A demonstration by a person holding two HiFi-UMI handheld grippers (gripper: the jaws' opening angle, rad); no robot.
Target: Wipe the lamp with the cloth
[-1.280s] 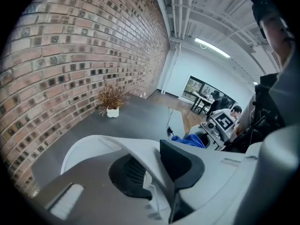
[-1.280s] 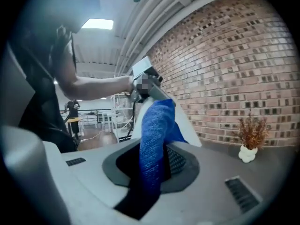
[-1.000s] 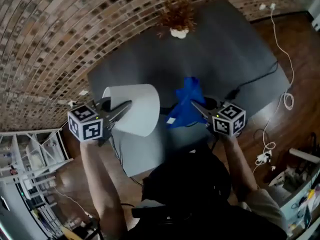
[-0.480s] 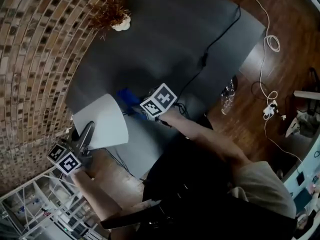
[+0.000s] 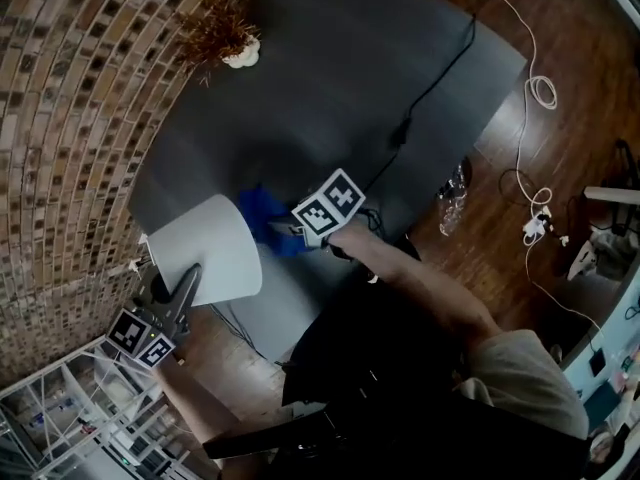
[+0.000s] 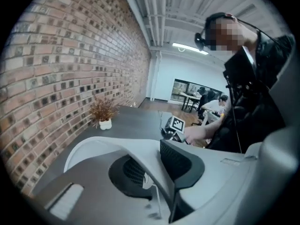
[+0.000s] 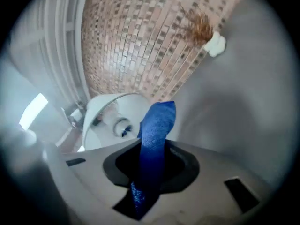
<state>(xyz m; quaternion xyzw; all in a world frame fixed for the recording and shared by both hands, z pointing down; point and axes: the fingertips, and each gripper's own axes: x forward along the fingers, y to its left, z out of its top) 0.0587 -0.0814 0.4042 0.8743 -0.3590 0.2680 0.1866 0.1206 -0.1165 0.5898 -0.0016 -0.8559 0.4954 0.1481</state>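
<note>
The lamp's white shade (image 5: 210,248) is tipped over at the near left of the dark table (image 5: 350,78). My left gripper (image 5: 190,273) is shut on the shade's rim. In the left gripper view that rim (image 6: 89,144) runs between the jaws of the left gripper (image 6: 157,182). My right gripper (image 5: 290,230) is shut on the blue cloth (image 5: 265,218), which hangs right beside the shade's right edge; contact cannot be told. In the right gripper view the cloth (image 7: 157,125) sticks out of the right gripper (image 7: 152,172) toward the shade's open end (image 7: 105,107).
A dried plant in a white pot (image 5: 222,36) stands at the table's far side by the brick wall (image 5: 70,118). A black cable (image 5: 430,78) crosses the table. On the wooden floor to the right are a clear bottle (image 5: 455,193) and a white cable (image 5: 535,78).
The head view has swung round. My right gripper has come down and brought the cloth in beside the shade. My left gripper has rolled and shifted, still on the shade's rim.
</note>
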